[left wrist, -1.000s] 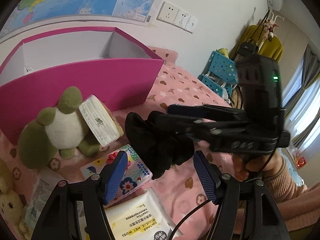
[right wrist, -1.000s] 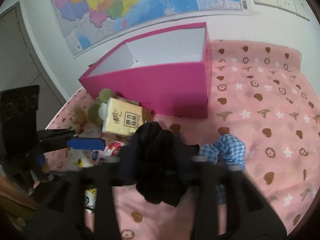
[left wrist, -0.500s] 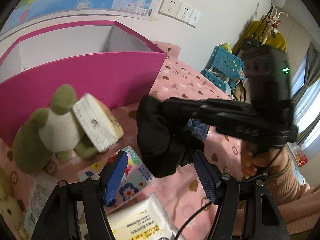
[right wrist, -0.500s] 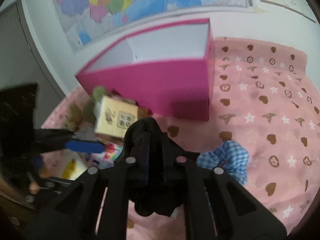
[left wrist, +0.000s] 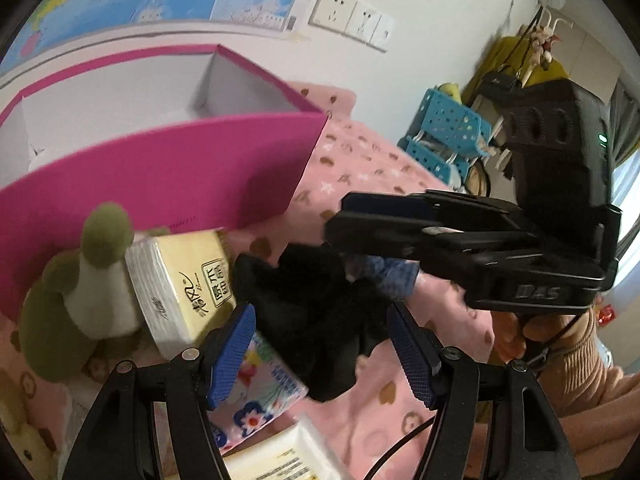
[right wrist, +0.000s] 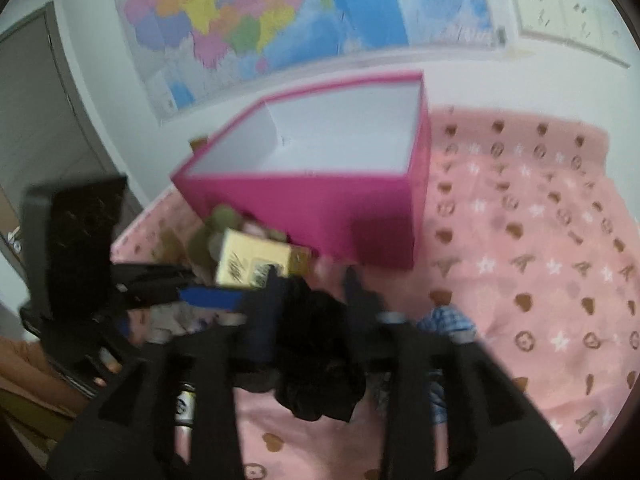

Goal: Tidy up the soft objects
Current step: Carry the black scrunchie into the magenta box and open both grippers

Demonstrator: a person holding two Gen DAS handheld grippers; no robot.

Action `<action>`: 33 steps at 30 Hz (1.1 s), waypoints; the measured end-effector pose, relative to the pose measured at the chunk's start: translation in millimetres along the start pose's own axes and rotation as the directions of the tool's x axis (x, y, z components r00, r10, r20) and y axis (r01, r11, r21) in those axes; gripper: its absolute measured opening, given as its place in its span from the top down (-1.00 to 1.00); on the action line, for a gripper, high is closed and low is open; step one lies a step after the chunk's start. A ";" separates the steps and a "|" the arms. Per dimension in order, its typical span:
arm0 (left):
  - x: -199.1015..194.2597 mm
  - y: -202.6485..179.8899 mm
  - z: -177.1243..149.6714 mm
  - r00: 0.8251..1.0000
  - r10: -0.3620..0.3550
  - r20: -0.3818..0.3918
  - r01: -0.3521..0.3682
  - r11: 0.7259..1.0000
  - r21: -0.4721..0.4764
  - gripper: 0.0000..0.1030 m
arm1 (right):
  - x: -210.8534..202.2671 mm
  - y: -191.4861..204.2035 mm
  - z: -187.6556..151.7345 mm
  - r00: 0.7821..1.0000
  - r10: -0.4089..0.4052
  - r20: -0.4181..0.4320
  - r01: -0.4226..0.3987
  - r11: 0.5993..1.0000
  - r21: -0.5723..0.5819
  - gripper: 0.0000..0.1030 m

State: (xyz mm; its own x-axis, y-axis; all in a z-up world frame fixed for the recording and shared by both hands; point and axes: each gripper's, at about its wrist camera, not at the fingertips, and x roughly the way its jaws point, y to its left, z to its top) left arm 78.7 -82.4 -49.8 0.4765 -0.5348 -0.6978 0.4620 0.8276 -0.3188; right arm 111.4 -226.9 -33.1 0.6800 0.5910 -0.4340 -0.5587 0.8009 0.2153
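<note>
A black scrunchie (left wrist: 312, 320) (right wrist: 320, 360) sits low on the pink bedspread (right wrist: 540, 280), just under my right gripper (left wrist: 340, 220) (right wrist: 312, 280). Its jaws are opening and the pads do not press on the scrunchie, which shows blurred between the fingers. My left gripper (left wrist: 320, 360) stands open in front of the scrunchie, with nothing between its blue pads (left wrist: 232, 356). A blue checked scrunchie (left wrist: 392, 276) (right wrist: 448, 320) lies right behind the black one. The open pink box (left wrist: 160, 184) (right wrist: 320, 208) stands at the back by the wall.
A green plush toy (left wrist: 80, 292) leans on a yellow tissue pack (left wrist: 188, 280) (right wrist: 252, 260) before the box. A flower-printed tissue pack (left wrist: 260, 400) and a wet-wipes pack (left wrist: 280, 460) lie near my left gripper. Blue stools (left wrist: 444, 140) stand beyond the bed.
Half a second ago my right gripper was shut on the black scrunchie and held it up. Its jaws have since parted and the scrunchie hangs lower, under the fingers.
</note>
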 end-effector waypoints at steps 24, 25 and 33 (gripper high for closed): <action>31.4 10.9 8.6 0.999 -0.021 -0.044 0.019 0.999 -0.042 0.59 | -11.1 -17.9 -2.9 0.993 0.113 0.043 -0.116 0.990 0.076 0.88; 29.5 13.9 7.7 0.999 -0.017 -0.045 0.015 0.999 -0.045 0.62 | -8.2 -21.1 -3.8 0.994 0.106 0.030 -0.109 0.990 0.088 0.85; 19.0 25.3 1.5 1.000 0.006 -0.014 -0.007 0.998 -0.070 0.74 | 9.4 -34.6 -26.2 0.993 0.105 -0.061 -0.096 0.986 0.135 0.29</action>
State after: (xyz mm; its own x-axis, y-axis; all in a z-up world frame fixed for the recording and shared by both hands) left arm 100.6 -72.0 -70.2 0.4688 -0.5270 -0.7088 0.4048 0.8415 -0.3578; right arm 124.7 -251.6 -67.5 0.5874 0.6649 -0.4614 -0.5524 0.7460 0.3719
